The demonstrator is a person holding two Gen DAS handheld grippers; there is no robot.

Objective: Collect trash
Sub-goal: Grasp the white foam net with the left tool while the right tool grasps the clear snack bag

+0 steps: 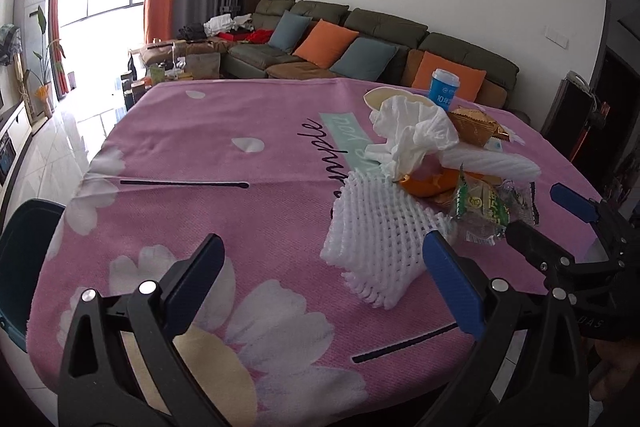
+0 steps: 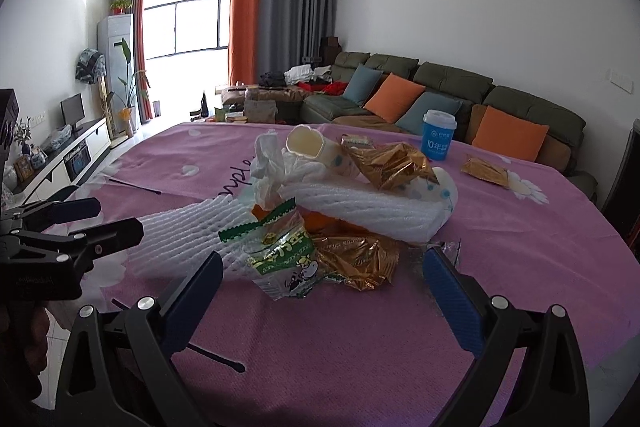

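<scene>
A heap of trash lies on the pink flowered tablecloth (image 1: 224, 219): white foam net (image 1: 376, 239), crumpled tissue (image 1: 416, 131), orange peel (image 1: 432, 183), green-printed wrapper (image 1: 480, 211) and gold wrapper (image 1: 476, 127). My left gripper (image 1: 324, 251) is open, with the foam net's near end just inside its right finger. My right gripper (image 2: 322, 265) is open too; the green-printed wrapper (image 2: 284, 255) and a gold wrapper (image 2: 360, 259) lie just beyond the gap between its fingers. Each gripper shows in the other's view, the right gripper (image 1: 540, 211) beside the wrapper and the left gripper (image 2: 116, 218) by the foam net (image 2: 188, 231).
A blue cup (image 2: 438, 135) stands at the table's far side, with a tipped cream paper cup (image 2: 308, 143) and a loose gold wrapper (image 2: 484, 171) near it. A dark teal container (image 1: 24, 259) sits off the table's left edge. A sofa (image 1: 384, 27) runs behind.
</scene>
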